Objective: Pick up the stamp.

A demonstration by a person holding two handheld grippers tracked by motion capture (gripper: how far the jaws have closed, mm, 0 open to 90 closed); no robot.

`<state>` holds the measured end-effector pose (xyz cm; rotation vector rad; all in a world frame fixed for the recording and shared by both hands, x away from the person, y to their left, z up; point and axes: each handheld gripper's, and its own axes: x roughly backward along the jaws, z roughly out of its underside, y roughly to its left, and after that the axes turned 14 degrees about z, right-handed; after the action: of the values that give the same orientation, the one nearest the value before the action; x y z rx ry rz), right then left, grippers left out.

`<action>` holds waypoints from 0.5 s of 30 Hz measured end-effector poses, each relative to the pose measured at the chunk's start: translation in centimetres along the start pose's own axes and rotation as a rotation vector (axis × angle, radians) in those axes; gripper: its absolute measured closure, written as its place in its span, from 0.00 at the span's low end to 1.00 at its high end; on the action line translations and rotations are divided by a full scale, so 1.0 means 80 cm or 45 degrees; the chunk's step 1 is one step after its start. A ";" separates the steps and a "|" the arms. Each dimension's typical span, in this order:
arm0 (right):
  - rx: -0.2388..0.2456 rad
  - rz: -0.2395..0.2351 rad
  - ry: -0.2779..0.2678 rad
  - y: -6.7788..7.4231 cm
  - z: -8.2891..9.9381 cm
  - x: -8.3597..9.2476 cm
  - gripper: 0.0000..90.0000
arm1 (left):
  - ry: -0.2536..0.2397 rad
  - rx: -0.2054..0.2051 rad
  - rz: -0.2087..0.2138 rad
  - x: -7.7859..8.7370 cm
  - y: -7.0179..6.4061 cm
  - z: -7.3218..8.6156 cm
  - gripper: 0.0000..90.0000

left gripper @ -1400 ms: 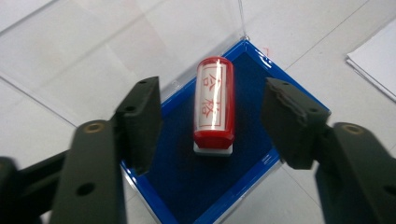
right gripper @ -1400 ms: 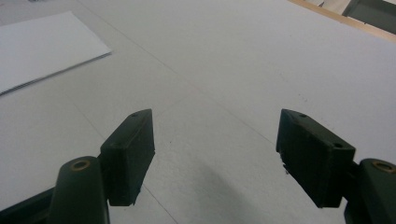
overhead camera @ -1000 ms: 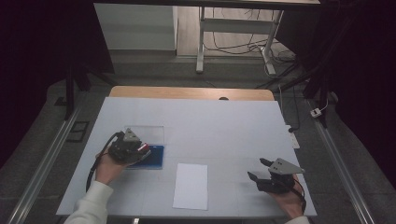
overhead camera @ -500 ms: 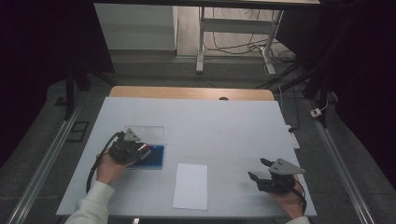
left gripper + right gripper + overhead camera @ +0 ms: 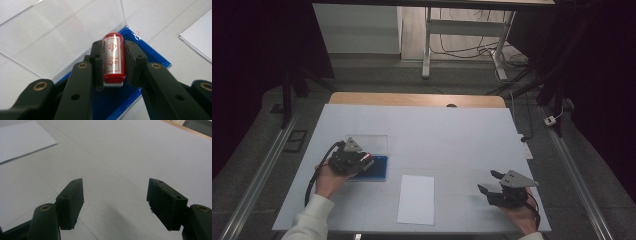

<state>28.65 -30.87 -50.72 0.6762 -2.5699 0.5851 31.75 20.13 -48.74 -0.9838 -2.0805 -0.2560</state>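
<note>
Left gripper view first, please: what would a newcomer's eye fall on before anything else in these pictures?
Most striking is the red stamp, clamped between the left gripper jaws over a blue ink-pad case with its clear lid open. A white paper sheet lies mid-table near the front edge, and the right gripper rests open at the table's right.

In the left gripper view, the black jaws of the left gripper (image 5: 113, 65) cover both flanks of the red cylindrical stamp with a white label (image 5: 114, 58), and its underside cannot be seen. The shallow blue tray (image 5: 147, 53) beneath runs off the bottom edge behind the jaws, and the clear plastic lid (image 5: 62, 37) is cut off at the top. From the high view the stamp (image 5: 366, 157) is too small to read, and the white sheet of paper (image 5: 20, 140) is clipped by the right gripper view's left edge.
</note>
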 end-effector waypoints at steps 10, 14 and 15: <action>0.003 -0.007 0.002 0.002 0.001 0.000 0.33 | -0.064 -0.035 0.032 0.013 -0.010 -0.003 0.79; -0.001 -0.015 -0.005 0.002 0.001 0.000 0.33 | -0.077 -0.048 0.040 0.016 -0.014 -0.006 0.79; 0.000 -0.013 -0.001 0.002 0.001 0.000 0.33 | -0.083 -0.051 0.046 0.017 -0.014 -0.007 0.79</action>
<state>28.53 -30.83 -50.83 0.6892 -2.5658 0.5815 30.73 19.84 -47.23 -1.0656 -2.1214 -0.2507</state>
